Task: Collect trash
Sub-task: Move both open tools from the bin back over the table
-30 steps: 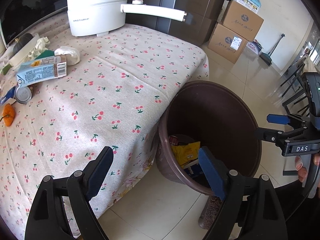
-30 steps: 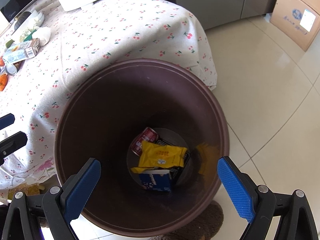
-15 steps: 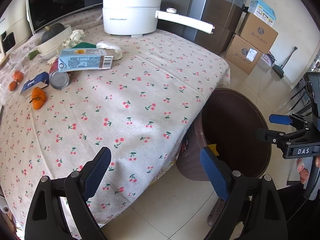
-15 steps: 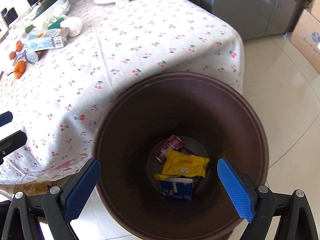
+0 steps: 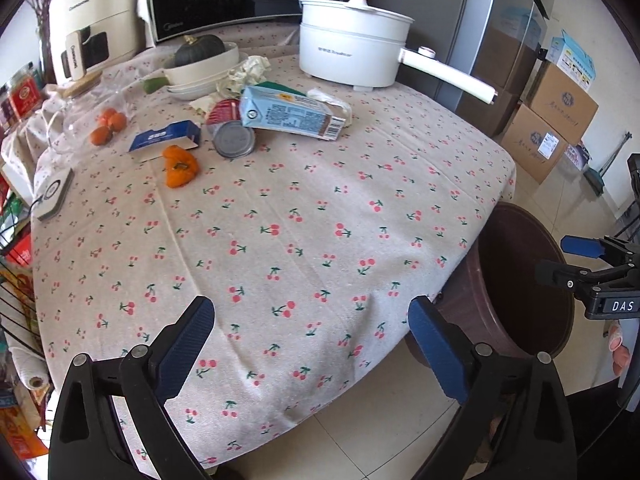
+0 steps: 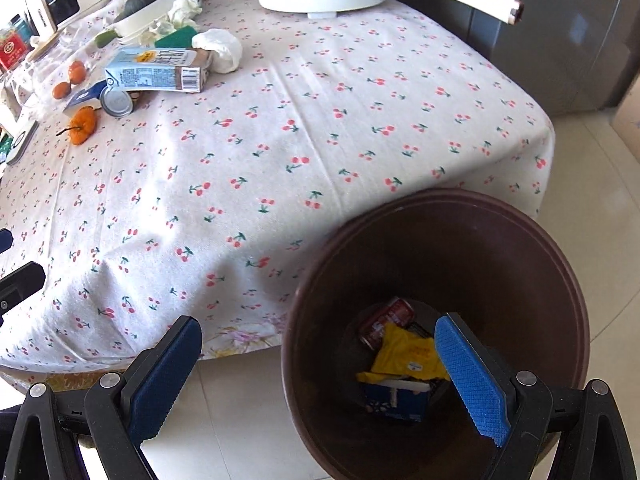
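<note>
A brown bin (image 6: pixel 440 248) stands on the floor at the table's near right corner, also in the left wrist view as bin (image 5: pixel 520 280). Inside lie a red can (image 6: pixel 384 320), a yellow wrapper (image 6: pixel 404 352) and a blue carton (image 6: pixel 396 400). On the table's far side lie a light-blue milk carton (image 5: pixel 288 114), a tin lid (image 5: pixel 234 141), a small blue box (image 5: pixel 166 138) and crumpled white paper (image 5: pixel 332 100). My left gripper (image 5: pixel 310 344) hangs over the table's near edge, jaws opening, nothing between them. My right gripper (image 6: pixel 318 376) is open and empty over the bin's left rim.
A white electric pot (image 5: pixel 352 44) with a long handle stands at the back. A bowl with a dark squash (image 5: pixel 200 60), an orange pepper (image 5: pixel 180 166) and small oranges (image 5: pixel 106 126) lie at the left. Cardboard boxes (image 5: pixel 552 120) stand on the floor at right.
Both grippers have swung left, from over the bin toward the table. The bin has slid to the right in both views and more of the table's far side shows. The left jaws stand slightly wider.
</note>
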A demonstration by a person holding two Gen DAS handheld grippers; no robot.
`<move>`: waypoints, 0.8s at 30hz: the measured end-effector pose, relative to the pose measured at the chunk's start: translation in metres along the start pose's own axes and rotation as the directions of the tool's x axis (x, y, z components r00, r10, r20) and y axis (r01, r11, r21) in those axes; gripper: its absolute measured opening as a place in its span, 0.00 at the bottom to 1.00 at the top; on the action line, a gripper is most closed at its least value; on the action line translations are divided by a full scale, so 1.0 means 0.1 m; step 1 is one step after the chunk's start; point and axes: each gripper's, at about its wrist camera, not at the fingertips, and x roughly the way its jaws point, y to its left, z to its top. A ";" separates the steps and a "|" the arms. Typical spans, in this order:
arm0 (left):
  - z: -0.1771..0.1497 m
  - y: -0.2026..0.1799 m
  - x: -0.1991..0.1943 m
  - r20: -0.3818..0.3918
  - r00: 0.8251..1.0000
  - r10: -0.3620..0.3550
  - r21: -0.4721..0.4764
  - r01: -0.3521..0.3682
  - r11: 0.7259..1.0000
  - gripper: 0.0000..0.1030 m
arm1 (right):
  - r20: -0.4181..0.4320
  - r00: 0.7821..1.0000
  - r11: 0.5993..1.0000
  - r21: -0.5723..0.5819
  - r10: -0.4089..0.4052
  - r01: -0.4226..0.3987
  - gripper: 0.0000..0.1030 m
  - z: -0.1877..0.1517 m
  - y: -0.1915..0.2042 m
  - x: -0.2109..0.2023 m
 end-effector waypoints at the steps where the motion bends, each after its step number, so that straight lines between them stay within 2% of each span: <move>1: 0.00 0.06 -0.02 0.006 1.000 0.011 -0.013 -0.011 1.000 0.97 | 0.005 1.000 1.000 -0.009 -0.001 0.001 0.94 0.02 0.06 0.00; 6: 0.01 0.36 -0.10 0.037 0.998 0.049 -0.078 -0.046 0.996 0.99 | 0.026 1.000 0.999 -0.046 0.000 0.001 0.94 0.11 0.31 0.01; 14: 0.14 0.73 -0.15 0.073 0.988 0.133 -0.105 -0.125 0.987 1.00 | 0.037 0.999 0.995 -0.099 0.003 0.001 0.95 0.35 0.67 0.10; 21: 0.39 0.99 0.09 0.031 0.979 0.203 -0.072 -0.200 0.977 1.00 | 0.050 0.999 0.989 -0.148 -0.018 0.025 0.95 0.76 0.87 0.27; 24: 0.50 1.08 0.24 0.033 0.973 0.228 -0.082 -0.225 0.971 1.00 | 0.049 0.999 0.990 -0.142 0.003 0.004 0.95 0.95 0.92 0.39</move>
